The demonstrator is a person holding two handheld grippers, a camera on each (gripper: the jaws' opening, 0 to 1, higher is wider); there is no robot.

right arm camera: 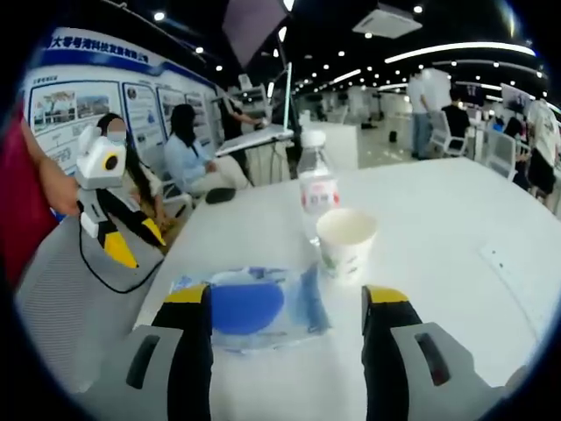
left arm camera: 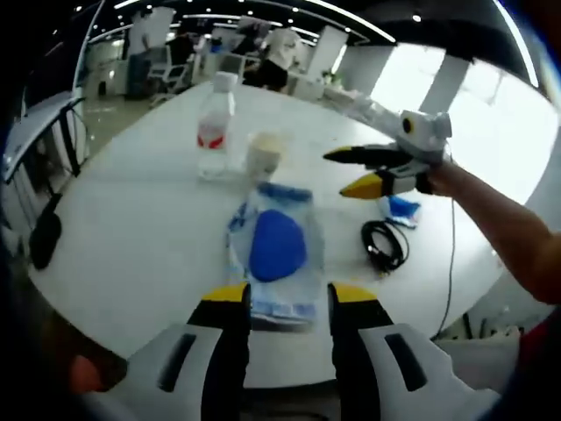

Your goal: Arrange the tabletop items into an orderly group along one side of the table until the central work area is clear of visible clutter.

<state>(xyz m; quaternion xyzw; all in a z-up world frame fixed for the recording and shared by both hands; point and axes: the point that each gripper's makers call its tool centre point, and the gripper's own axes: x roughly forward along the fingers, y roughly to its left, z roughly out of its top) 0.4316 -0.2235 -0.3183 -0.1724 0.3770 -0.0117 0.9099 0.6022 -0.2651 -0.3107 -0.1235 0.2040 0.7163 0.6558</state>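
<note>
- Now, at nine o'clock of the paper cup (left arm camera: 264,154), the water bottle (left arm camera: 215,123) stands on the bench (left arm camera: 131,237): light, topples easily, so take it mid-body.
- Clear pouch with blue pad (left arm camera: 276,250) lies flat at six o'clock of the cup; soft, slippery, best pinched by an edge.
- Left gripper (left arm camera: 288,303) is released, straddling the pouch's near end.
- Right gripper (right arm camera: 287,303) is released too.
- Black cable (left arm camera: 384,246) lies at three o'clock of the pouch, limp.
</note>
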